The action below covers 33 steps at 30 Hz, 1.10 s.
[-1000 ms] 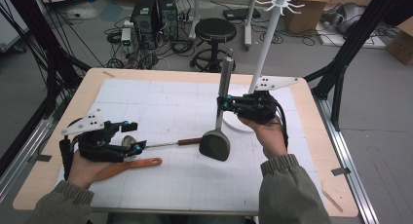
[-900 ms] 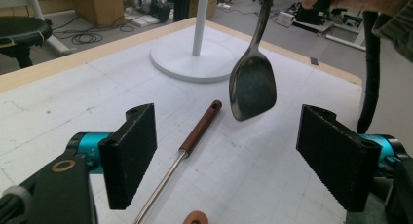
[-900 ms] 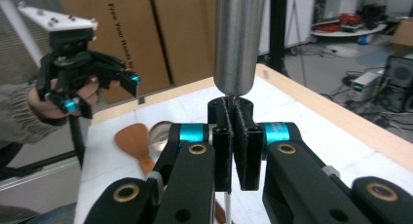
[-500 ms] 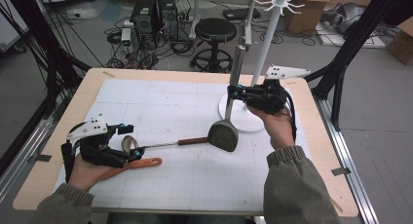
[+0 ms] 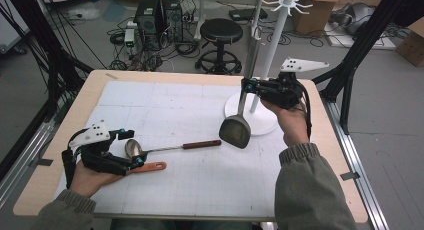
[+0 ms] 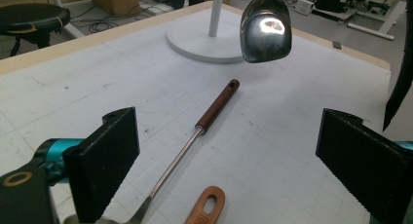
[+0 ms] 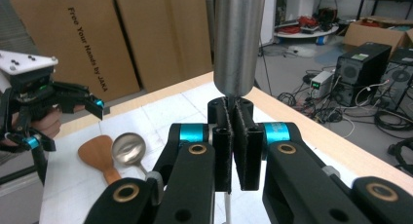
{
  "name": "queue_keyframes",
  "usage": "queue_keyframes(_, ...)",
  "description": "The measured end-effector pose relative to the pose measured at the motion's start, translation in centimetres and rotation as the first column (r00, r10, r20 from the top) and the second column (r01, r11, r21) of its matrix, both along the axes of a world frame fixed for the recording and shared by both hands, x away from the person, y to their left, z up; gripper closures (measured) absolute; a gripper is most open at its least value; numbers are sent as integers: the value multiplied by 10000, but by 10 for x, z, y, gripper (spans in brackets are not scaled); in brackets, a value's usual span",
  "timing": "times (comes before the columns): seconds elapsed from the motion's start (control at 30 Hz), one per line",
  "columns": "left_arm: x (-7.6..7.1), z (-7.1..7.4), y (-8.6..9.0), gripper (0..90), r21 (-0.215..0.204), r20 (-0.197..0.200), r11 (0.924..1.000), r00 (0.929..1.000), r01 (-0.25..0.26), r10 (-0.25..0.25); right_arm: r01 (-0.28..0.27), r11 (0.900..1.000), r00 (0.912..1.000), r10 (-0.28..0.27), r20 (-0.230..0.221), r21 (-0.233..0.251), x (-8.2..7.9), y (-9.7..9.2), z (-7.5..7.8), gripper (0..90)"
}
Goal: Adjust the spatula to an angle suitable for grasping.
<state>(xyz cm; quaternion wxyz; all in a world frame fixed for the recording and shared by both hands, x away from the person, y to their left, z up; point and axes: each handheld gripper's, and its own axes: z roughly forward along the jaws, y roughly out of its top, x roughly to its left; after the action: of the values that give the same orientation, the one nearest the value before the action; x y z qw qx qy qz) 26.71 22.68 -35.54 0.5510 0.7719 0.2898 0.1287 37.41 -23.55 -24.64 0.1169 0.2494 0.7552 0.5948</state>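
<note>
Steel spatula with a dark blade and round metal handle (image 5: 236,127) hangs blade-down off the white mat (image 5: 165,105), right beside the white hook stand (image 5: 274,60) — judging by that, it's headed for a hook, so it's held upright by the shaft; right gripper (image 5: 246,85) is clamped tight on that shaft, forearm raised over the table's right side, jaws pointing level toward the stand. Left gripper (image 5: 131,147) rests low at the mat's left edge, its jaws have just been opening and now stand wide with nothing pinched — steel ladle with a brown handle (image 5: 170,147) and orange-handled wooden spatula (image 5: 147,167) lie on the mat by it.
</note>
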Motion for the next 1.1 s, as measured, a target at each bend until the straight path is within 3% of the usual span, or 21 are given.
queue_keyframes(0.33, 1, -5, 0, 58, -11, -98, 10000, 9999, -57, 57, 175, 9998, 9998, -174, 81, -91, 6, 0, 13, 876)
queue_keyframes(0.4, 1, -5, 0, 17, 20, -106, 9998, 9998, -191, 191, 222, 9997, 9997, -221, 91, -102, 7, 0, 14, 876)
queue_keyframes(0.7, 1, -7, 2, 17, 6, -111, 9997, 9996, -258, 258, 471, 9986, 9989, -470, 62, -234, 16, -3, 21, 876)
queue_keyframes(1.1, 1, -6, 5, 17, -94, -97, 9995, 9995, -291, 290, 1026, 9944, 9942, -1033, -284, -252, 30, -11, 22, 876)
